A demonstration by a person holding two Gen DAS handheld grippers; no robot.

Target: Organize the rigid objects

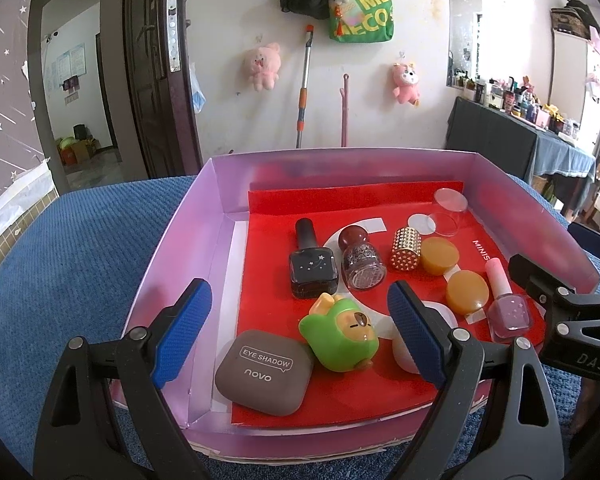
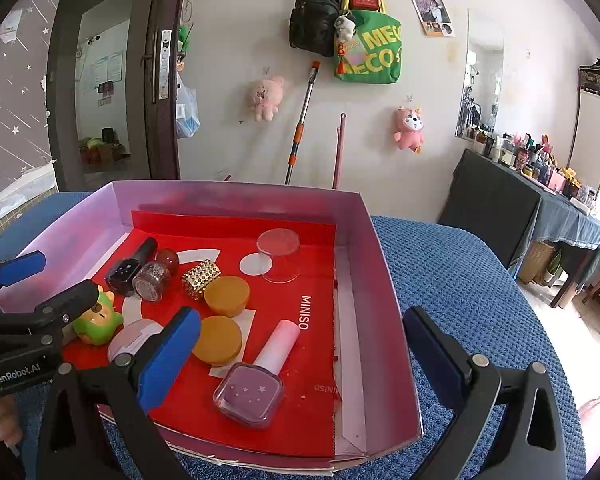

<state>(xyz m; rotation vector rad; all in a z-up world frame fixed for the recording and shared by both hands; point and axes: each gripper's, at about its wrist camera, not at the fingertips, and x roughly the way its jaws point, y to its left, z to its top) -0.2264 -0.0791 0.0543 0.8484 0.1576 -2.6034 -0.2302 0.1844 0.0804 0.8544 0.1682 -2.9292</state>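
A shallow pink box (image 1: 172, 248) with a red liner holds several small items: a brown eye shadow case (image 1: 264, 372), a green bear figure (image 1: 342, 334), a black nail polish bottle (image 1: 312, 268), a glitter bottle (image 1: 360, 260), a gold studded cap (image 1: 406, 250), two amber discs (image 1: 466, 292), a pink nail polish bottle (image 1: 506, 304) and a clear cup (image 1: 448, 212). My left gripper (image 1: 300, 332) is open above the eye shadow case and bear. My right gripper (image 2: 300, 356) is open over the pink bottle (image 2: 256, 380), holding nothing.
The box (image 2: 384, 320) sits on a blue textured cloth (image 2: 460, 280). A white round compact (image 2: 134, 340) lies by the left finger of the right gripper. A dark dresser (image 2: 520, 200) crowded with bottles stands at the right. A door (image 1: 152, 60) is behind.
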